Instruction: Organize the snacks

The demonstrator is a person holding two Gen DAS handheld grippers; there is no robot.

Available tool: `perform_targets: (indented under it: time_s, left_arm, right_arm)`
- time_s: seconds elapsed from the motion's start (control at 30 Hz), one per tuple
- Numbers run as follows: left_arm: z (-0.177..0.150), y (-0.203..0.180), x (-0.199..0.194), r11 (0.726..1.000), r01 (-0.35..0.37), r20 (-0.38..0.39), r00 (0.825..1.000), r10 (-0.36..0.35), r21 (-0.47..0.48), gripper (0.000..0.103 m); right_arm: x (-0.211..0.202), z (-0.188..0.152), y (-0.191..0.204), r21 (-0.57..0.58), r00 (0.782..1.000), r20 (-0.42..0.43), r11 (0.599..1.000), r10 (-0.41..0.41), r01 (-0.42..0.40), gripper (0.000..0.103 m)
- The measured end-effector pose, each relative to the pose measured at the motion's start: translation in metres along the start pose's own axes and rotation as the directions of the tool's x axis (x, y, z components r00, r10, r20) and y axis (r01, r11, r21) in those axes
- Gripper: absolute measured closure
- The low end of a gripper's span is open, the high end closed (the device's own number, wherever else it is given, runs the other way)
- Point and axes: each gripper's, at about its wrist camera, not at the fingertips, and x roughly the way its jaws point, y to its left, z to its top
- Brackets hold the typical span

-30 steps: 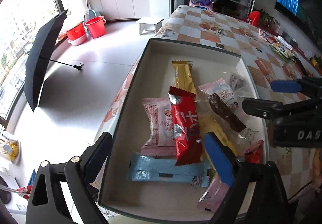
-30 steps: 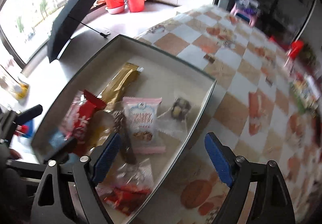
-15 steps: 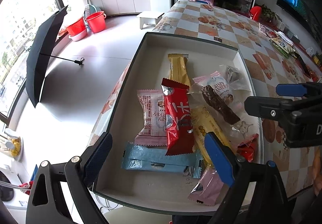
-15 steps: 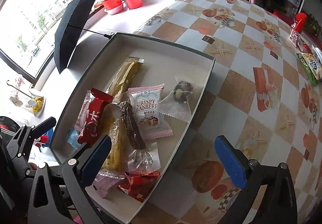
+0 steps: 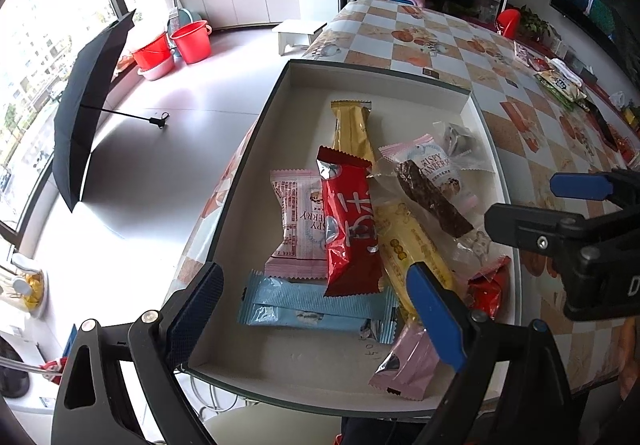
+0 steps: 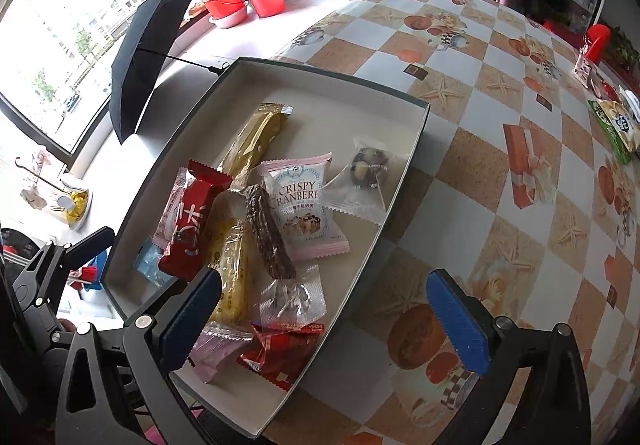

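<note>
A shallow white box (image 5: 384,85) (image 6: 404,181) with a dark rim sits at the table's near corner and holds several wrapped snacks: a red bar (image 5: 350,229) (image 6: 192,221), a gold bar (image 5: 352,129) (image 6: 256,137), a pink cranberry pack (image 6: 300,209), a blue wafer pack (image 5: 316,305), a dark chocolate bar (image 6: 268,237). My left gripper (image 5: 316,309) is open and empty above the box's near end. My right gripper (image 6: 324,321) is open and empty above the box's right rim; it also shows in the left wrist view (image 5: 568,205).
The table (image 6: 520,173) has a checkered orange and white cloth. More snack packs (image 6: 612,121) and a red cup (image 6: 596,41) lie at its far right. On the floor to the left are a black umbrella (image 5: 88,101) and red buckets (image 5: 192,41).
Both grippers have drawn back and up from the box, so more of it shows. The snacks have not moved.
</note>
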Motion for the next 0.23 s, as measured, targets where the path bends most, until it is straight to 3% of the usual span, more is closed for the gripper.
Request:
perform_targets:
  time_s: [0.23]
  left_arm:
    - [-0.002,0.001,-0.010,0.999,0.051,0.030,0.998,-0.051,-0.010,0.009]
  right_arm:
    - [-0.004,-0.005,0.000,0.000,1.000,0.010,1.000,0.012,-0.012,0.000]
